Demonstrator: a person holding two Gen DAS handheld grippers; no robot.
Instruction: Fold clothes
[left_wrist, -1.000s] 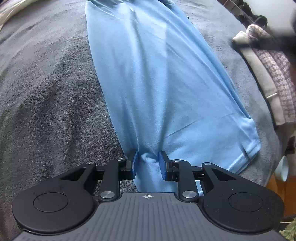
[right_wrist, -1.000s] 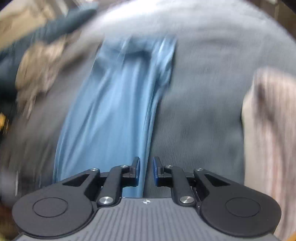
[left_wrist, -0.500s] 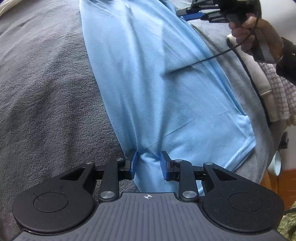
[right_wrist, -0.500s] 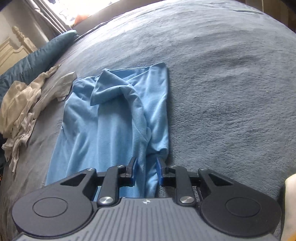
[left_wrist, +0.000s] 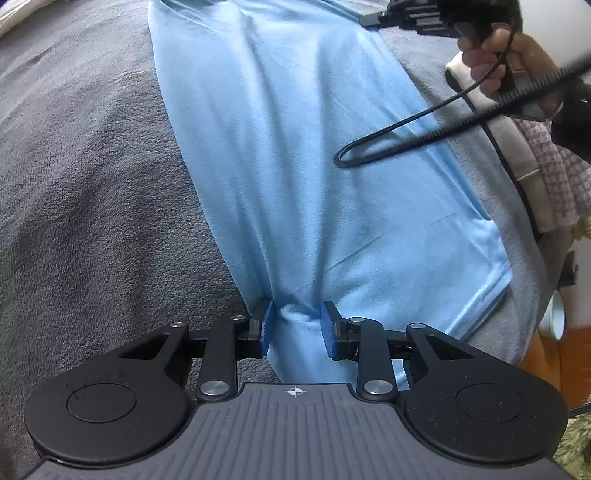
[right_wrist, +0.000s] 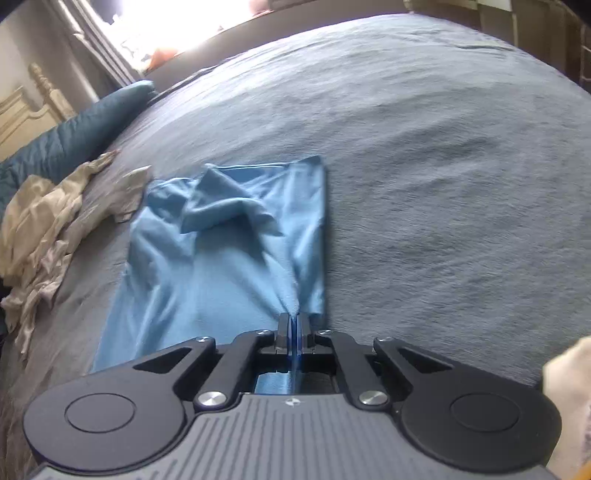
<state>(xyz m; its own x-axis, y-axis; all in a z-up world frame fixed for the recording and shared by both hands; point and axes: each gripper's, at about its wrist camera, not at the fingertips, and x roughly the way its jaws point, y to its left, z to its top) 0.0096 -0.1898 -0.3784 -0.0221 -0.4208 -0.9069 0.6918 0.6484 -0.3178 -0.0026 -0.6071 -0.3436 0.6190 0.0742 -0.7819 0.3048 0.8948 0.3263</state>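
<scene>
A light blue garment (left_wrist: 295, 166) lies stretched lengthwise on the grey blanket (left_wrist: 92, 184). My left gripper (left_wrist: 294, 325) sits at its near end, and a bunch of the blue cloth fills the gap between the blue pads, with creases fanning out from it. In the right wrist view the same garment (right_wrist: 221, 258) shows its other end, rumpled at the far part. My right gripper (right_wrist: 294, 332) is shut on a thin fold near the garment's right edge. In the left wrist view the right gripper (left_wrist: 369, 18) reaches in at the top, held by a hand (left_wrist: 509, 55).
A black cable (left_wrist: 406, 136) loops over the garment. Folded clothes (left_wrist: 554, 177) are stacked along the bed's right edge. Crumpled cream clothes (right_wrist: 44, 221) and a teal pillow (right_wrist: 74, 136) lie to the left, by a cream headboard (right_wrist: 26, 110). Grey blanket (right_wrist: 443, 184) spreads right.
My right gripper came down to the garment's edge and its jaws closed on a fold. The hand and cable came into the left wrist view. The left gripper kept its hold.
</scene>
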